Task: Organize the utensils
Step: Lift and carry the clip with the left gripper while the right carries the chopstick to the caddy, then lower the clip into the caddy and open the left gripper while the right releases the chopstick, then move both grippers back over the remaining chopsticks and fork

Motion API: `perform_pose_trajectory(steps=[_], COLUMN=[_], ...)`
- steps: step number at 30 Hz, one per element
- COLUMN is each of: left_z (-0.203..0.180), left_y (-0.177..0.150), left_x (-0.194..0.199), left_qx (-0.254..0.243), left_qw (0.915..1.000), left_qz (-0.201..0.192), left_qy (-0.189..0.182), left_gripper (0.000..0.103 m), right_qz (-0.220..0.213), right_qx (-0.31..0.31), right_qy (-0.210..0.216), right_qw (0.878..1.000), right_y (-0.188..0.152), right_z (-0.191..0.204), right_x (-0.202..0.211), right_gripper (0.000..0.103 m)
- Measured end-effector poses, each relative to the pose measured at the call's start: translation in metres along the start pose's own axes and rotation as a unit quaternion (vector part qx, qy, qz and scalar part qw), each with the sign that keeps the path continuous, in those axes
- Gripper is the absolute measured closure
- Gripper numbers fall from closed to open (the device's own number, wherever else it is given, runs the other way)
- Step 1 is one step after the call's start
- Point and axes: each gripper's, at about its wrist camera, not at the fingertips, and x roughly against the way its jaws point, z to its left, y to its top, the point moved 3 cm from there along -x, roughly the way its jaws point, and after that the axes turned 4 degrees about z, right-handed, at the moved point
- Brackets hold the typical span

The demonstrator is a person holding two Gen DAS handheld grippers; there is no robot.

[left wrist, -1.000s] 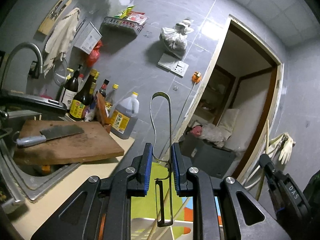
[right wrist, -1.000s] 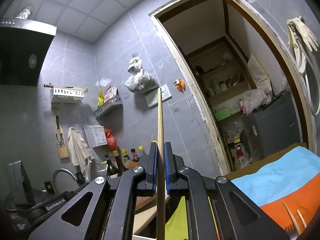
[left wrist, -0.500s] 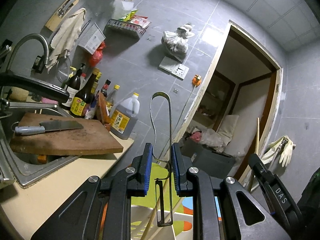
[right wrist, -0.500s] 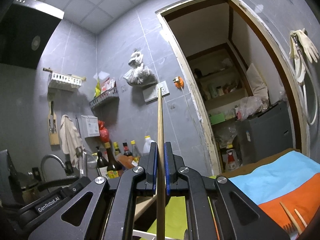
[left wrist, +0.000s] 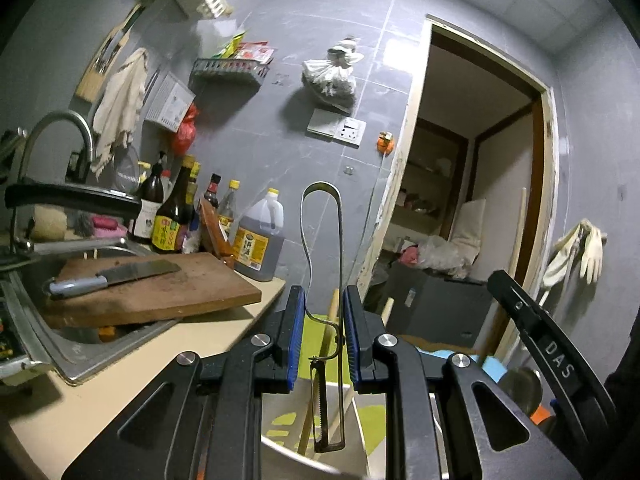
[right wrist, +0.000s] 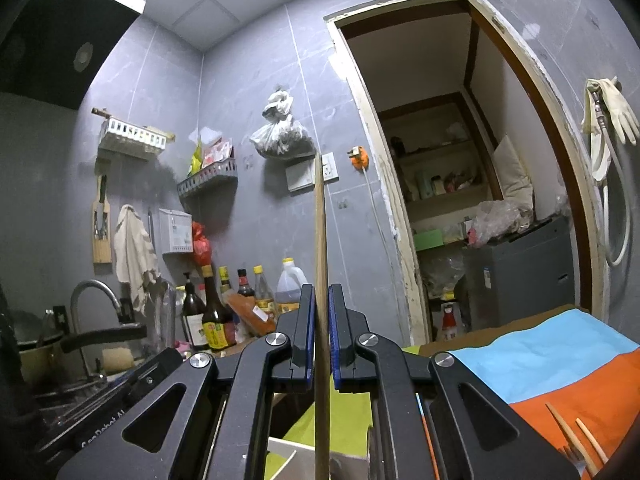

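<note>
My left gripper is shut on a metal peeler, which stands upright with its loop handle up and its blade hanging below the jaws. Under it is a white utensil holder with wooden sticks in it. My right gripper is shut on a long wooden chopstick, held upright above the same white holder. The right gripper's black body shows at the right of the left wrist view. More chopsticks lie on the orange cloth at lower right.
A sink with a wooden cutting board and a cleaver lies to the left. Sauce bottles and an oil jug stand by the wall. A green, blue and orange cloth covers the table. A doorway opens ahead.
Both grippers keep their hold. The left view has swung a little so the sink and board sit lower left. The right view has tilted down slightly, showing more of the bottles and the white holder.
</note>
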Motion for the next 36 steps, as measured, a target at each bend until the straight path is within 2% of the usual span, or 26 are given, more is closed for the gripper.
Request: perform_pose_trajectory(steps=[8,12,14,17,20,22,25,32,36], left_z=[0.008,0.012,0.012,0.013,0.015,0.015,0.014,-0.007,-0.027], left_y=[-0.011,-0.014,-0.015,-0.014,-0.012,-0.009,-0.001,0.007,0.007], left_x=[-0.006,-0.002,0.001,0.005,0.008,0.01,0.014,0.021,0.026], left_qx=[0.007,0.011,0.011,0.014,0.017,0.02,0.019,-0.019,-0.042], left_qw=[0.9993,0.9991,0.9991,0.9991,0.9991,0.9991,0.9992,0.9985,0.9976], left_qz=[0.035,0.039,0.038,0.034,0.034,0.032,0.031,0.049,0.054], left_qy=[-0.008,-0.013,-0.018,-0.02,-0.019,-0.018,-0.014,-0.01,-0.015], left_gripper=[0.087,0.086,0.078,0.075,0.075,0.075,0.072,0.065,0.057], right_qz=[0.015,0.019,0.021,0.022,0.02,0.021,0.025,0.039,0.045], right_qx=[0.008,0.009,0.011,0.008,0.008,0.003,-0.002,0.012,0.017], right_qy=[0.0,0.002,0.001,0.0,0.0,0.002,0.005,-0.007,-0.022], right_qw=[1.0,1.0,1.0,1.0,1.0,1.0,1.0,0.999,0.999], right_y=[-0.007,-0.008,-0.008,-0.007,-0.006,-0.003,0.003,0.019,0.029], right_z=[0.003,0.005,0.005,0.005,0.005,0.005,0.002,-0.017,-0.039], right_x=[-0.001,-0.001,-0.001,0.0,0.001,0.002,0.007,0.027,0.045], right_gripper=[0.098,0.098,0.097,0.096,0.091,0.084,0.084,0.072,0.057])
